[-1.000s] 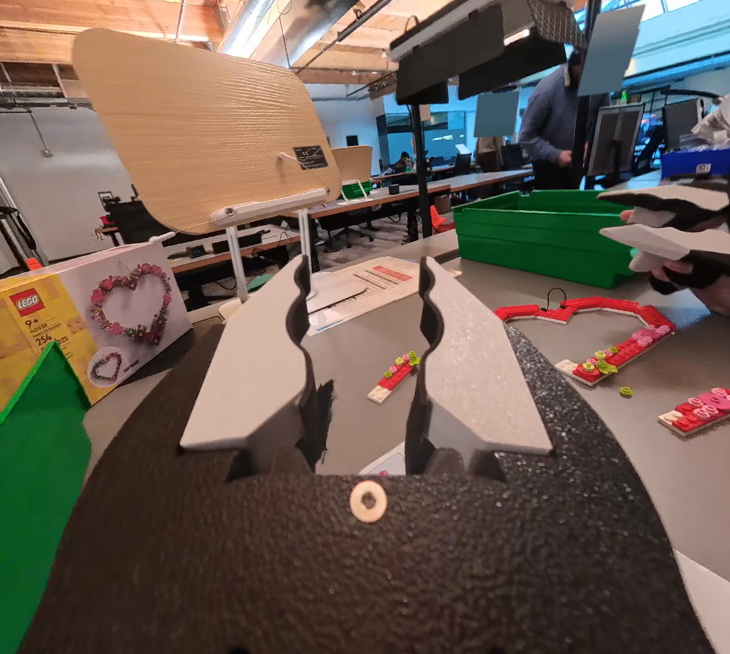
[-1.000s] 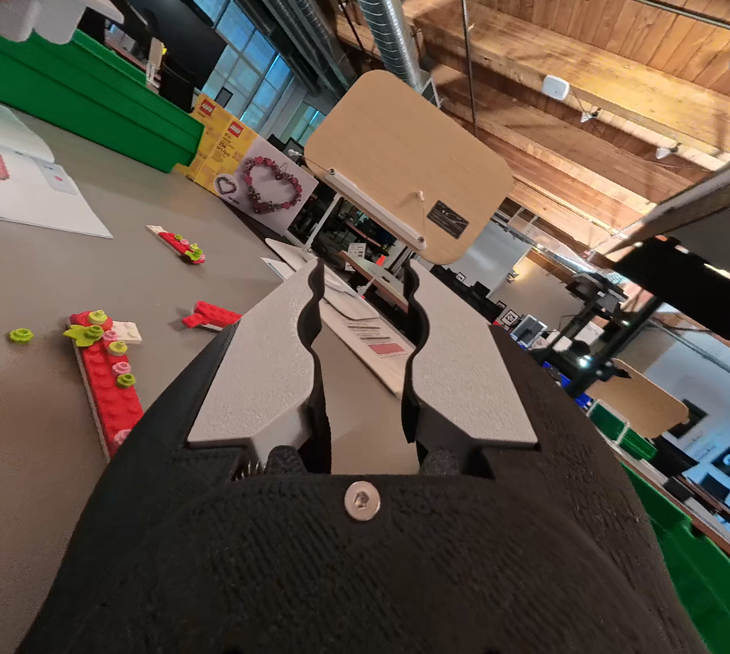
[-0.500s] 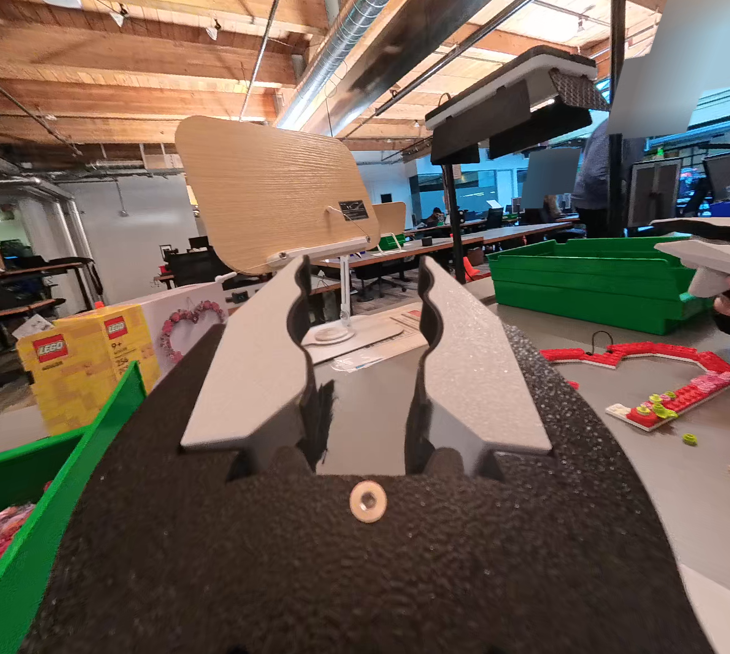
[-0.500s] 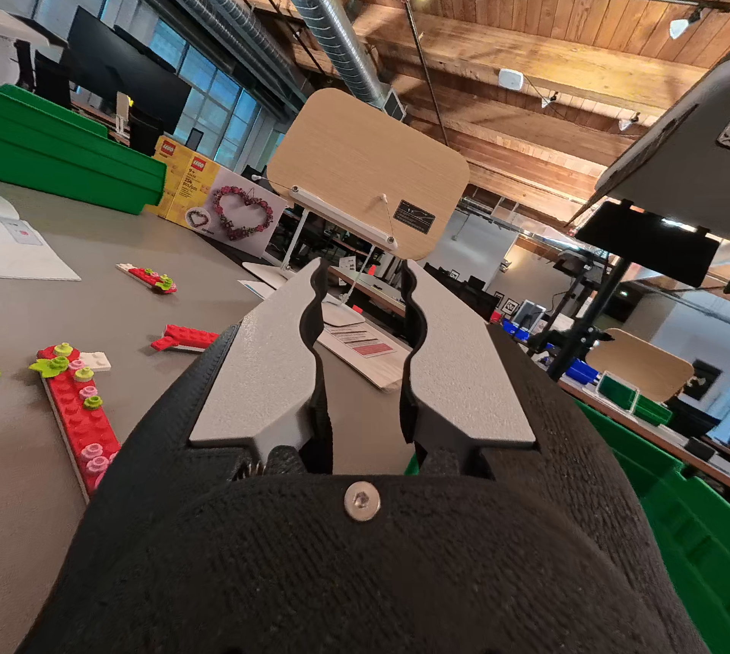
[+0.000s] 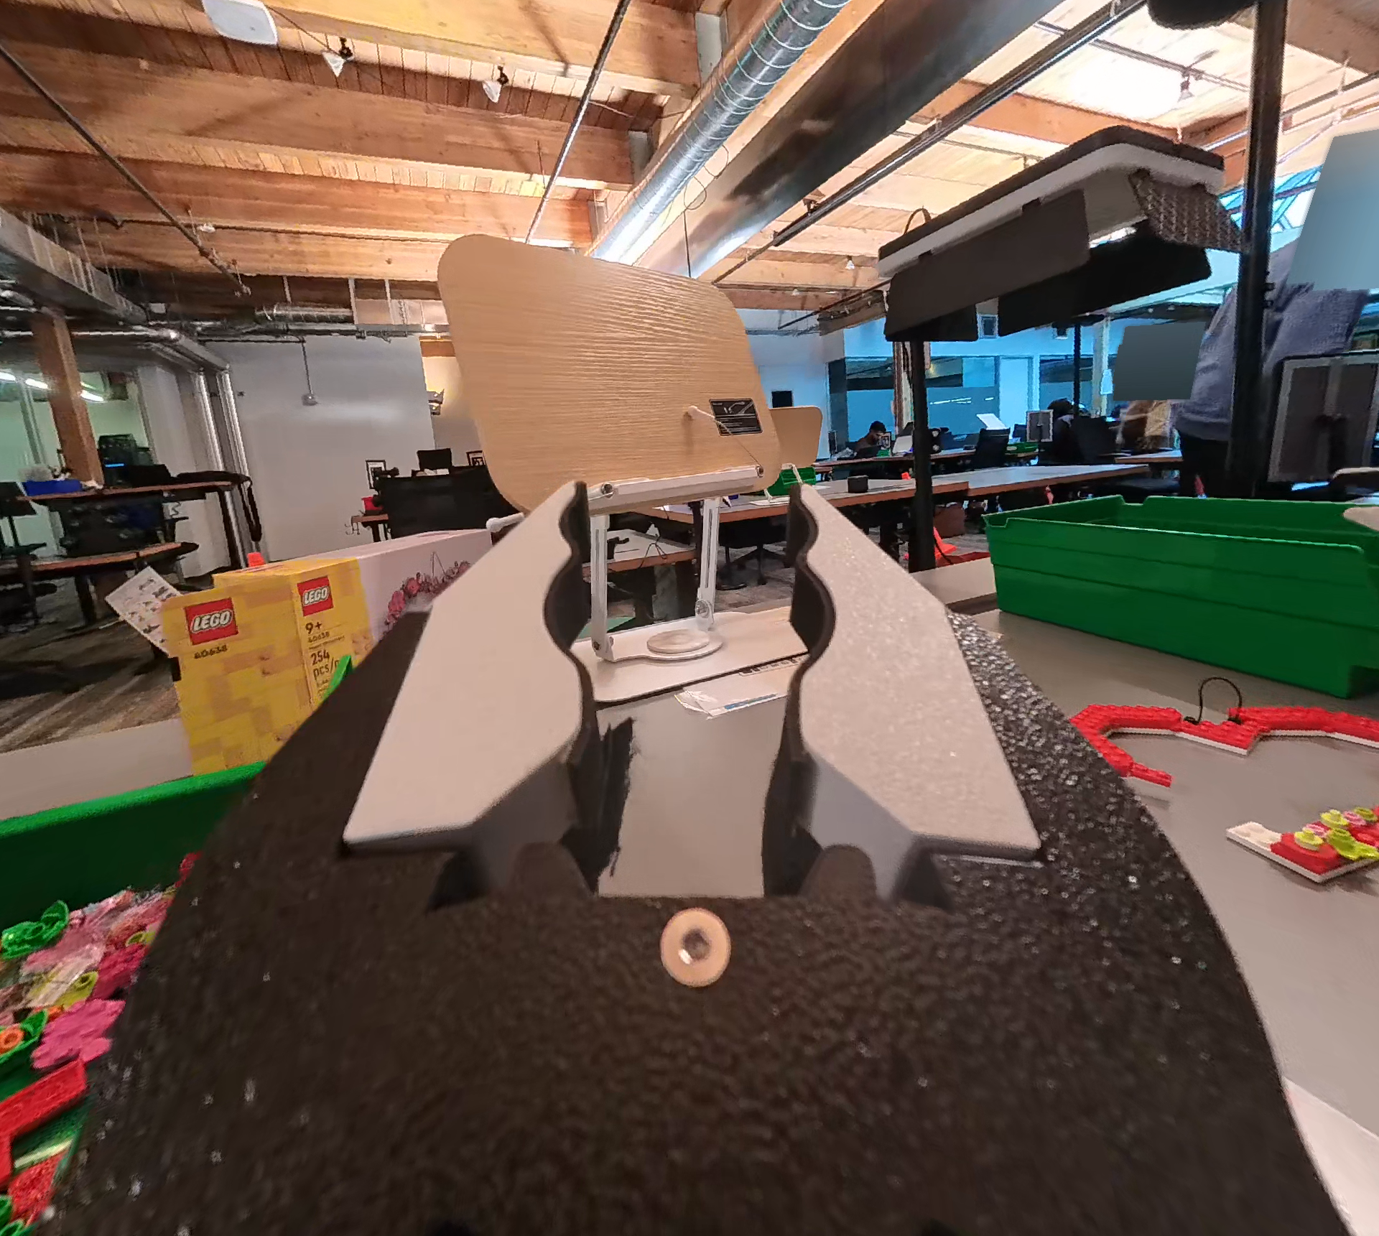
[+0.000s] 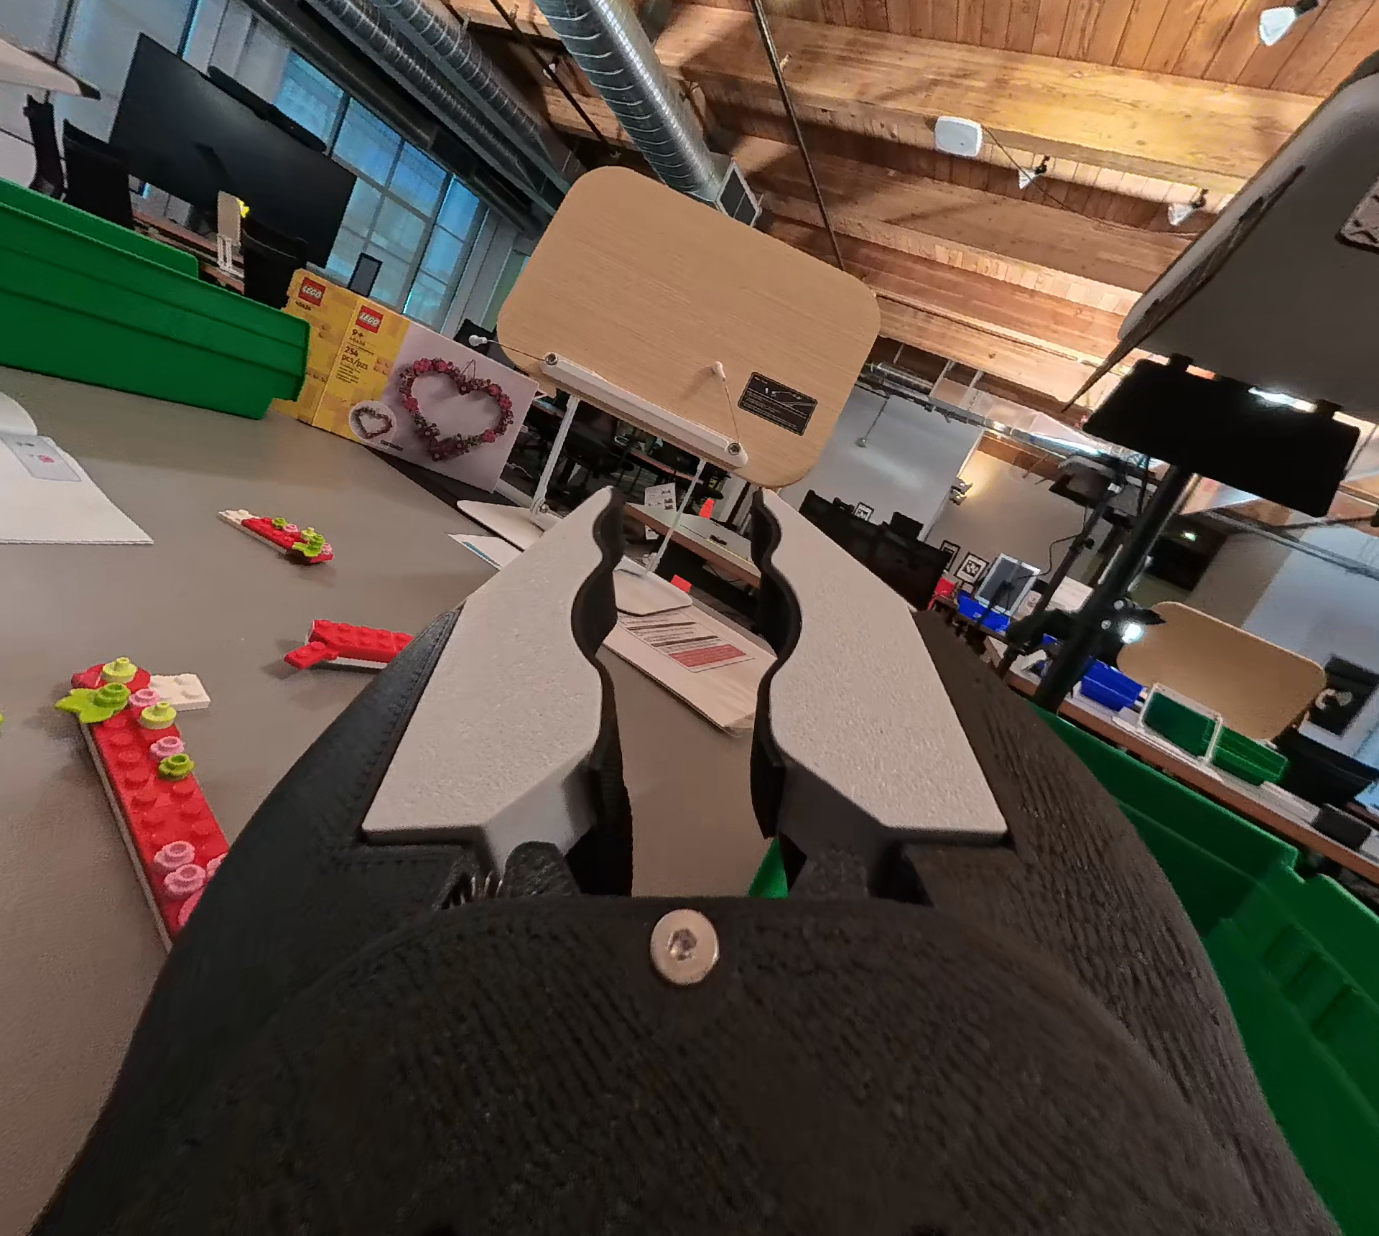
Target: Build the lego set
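- Both grippers, left gripper [image 5: 683, 529] and right gripper [image 6: 683, 529], are held half open above the grey table [image 6: 224, 603] and grip nothing.
- Red studded plastic strip with small pink and green flowers [image 6: 149, 782] lies flat at the left of the right gripper.
- It looks light, stiff and slippery; I would hold its long edges, because the flowers may pop off.

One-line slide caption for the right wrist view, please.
Right gripper, jaws open and empty, above the grey table with red flower-studded Lego strips and a wooden book stand behind.
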`<state>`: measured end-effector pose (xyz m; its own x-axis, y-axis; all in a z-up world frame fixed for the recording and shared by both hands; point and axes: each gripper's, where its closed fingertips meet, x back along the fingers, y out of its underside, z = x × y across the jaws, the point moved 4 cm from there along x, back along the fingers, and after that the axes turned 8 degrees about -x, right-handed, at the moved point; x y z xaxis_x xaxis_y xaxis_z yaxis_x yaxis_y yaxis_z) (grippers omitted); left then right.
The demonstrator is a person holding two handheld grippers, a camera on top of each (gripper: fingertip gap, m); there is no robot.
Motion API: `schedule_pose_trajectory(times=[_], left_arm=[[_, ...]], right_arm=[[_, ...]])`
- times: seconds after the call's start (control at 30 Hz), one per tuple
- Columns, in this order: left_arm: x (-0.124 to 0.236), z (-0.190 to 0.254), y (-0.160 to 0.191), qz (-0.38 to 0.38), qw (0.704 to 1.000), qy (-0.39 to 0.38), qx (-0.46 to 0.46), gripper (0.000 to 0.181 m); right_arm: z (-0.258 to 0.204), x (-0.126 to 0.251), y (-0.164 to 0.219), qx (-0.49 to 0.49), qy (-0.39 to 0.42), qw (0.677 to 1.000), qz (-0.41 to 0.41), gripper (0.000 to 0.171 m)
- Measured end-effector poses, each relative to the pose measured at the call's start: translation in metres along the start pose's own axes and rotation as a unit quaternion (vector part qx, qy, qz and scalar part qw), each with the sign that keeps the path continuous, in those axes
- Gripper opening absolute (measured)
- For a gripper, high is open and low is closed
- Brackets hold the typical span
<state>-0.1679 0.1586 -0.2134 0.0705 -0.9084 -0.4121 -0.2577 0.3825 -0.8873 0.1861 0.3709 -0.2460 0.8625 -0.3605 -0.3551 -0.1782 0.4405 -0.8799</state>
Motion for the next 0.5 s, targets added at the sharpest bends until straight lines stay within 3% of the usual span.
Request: schedule_pose_trajectory(times=[0.5], left_arm=[[0.0010,-0.0031,-0.0012,0.002,1.000,-0.007,0.006,0.050]], right_arm=[[0.0090,0.0009,0.0032,-0.022,0.020,1.000,-0.006,0.030]])
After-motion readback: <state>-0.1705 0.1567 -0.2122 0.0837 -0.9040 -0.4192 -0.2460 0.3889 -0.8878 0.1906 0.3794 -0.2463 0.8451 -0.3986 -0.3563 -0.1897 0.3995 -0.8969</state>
